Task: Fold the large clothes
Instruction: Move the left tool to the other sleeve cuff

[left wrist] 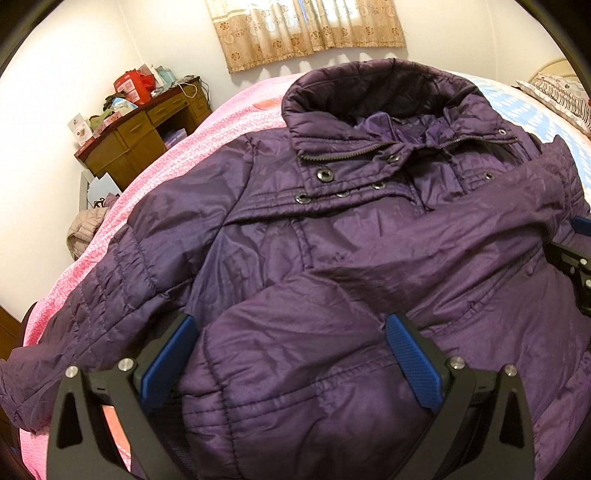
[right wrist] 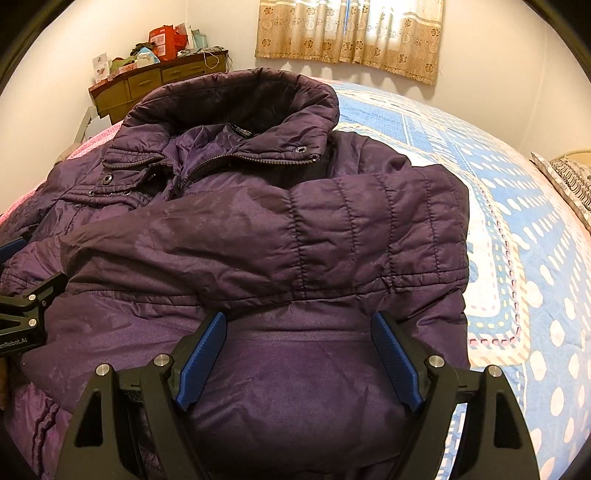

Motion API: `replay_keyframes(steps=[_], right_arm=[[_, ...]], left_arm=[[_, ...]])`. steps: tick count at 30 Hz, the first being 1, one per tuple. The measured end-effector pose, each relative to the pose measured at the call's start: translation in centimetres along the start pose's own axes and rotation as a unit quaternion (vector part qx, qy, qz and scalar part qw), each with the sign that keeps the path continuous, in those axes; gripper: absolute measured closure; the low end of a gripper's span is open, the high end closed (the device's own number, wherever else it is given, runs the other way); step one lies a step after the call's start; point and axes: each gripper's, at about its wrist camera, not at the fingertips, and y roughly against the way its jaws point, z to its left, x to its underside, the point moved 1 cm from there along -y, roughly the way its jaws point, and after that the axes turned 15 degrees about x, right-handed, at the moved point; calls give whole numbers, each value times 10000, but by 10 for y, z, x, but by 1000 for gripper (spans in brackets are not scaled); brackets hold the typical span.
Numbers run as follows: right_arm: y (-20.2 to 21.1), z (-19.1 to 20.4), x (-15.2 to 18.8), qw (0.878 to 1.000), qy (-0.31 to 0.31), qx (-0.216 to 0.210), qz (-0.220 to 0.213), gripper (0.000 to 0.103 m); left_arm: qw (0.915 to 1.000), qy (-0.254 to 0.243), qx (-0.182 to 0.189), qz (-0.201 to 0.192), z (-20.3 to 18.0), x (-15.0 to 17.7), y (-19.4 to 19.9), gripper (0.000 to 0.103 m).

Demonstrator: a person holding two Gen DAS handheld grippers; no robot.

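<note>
1. Both pairs of jaws are standing wide apart: the left gripper (left wrist: pixel 291 354) is straddling a puffed fold of the jacket's lower front, and the right gripper (right wrist: pixel 299 354) is doing the same over another bulge of fabric near the hem. Cloth is swelling up between the blue pads (left wrist: pixel 168 363) on each, but whether the pads are pressing on it I cannot tell; neither pair looks closed on anything.
2. The bed (right wrist: pixel 517 206) is carrying everything, with a blue dotted quilt (right wrist: pixel 535 295) covering its right side and a pink blanket (left wrist: pixel 207 147) covering its left edge.
3. The purple padded jacket (left wrist: pixel 332 240) is lying front up across the near middle of the bed, its hood (right wrist: pixel 236 99) pointing toward the far edge and its hem toward the near edge, where the grippers are.
4. One quilted sleeve (right wrist: pixel 332 236) is lying folded across the chest, from the jacket's right shoulder toward the left gripper.
5. The other sleeve (left wrist: pixel 74 321) is stretching out over the pink blanket toward the bed's near left corner.
6. The collar zip (right wrist: pixel 221 160) is sitting partly undone, with metal snaps (left wrist: pixel 325 174) showing along the placket.
7. Beyond the bed's far left corner, a wooden desk (left wrist: pixel 144 136) is standing under clutter, and a patterned curtain (right wrist: pixel 351 33) is hanging on the far wall.
</note>
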Motion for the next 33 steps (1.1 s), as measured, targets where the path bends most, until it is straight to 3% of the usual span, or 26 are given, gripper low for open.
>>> replay_keyframes(steps=[6,9,11,13,16,33], right_arm=[[13,-1,-10,9996,30,165,213,21],[47,4,-18,9993,-335,-124,-129,21],[56,21,-18,9996,-90,-208,-148,21],[54,39,-15,9991,132,-400,-53,21],[35,55,-3,9988,301,-323,218,21],[23,57,-4,9979,383,-332,404,18]], left_arm=[[10000,24,30,-6,0,0,-2,0],[10000,46,50,-13,2,-1,-3,0],[10000,48,50,-13,2,-1,-4,0],[10000,49,54,-16,2,-1,-4,0],[10000,56,60,-15,2,-1,-4,0],[10000,46,63,-28,4,-2,-4,0]])
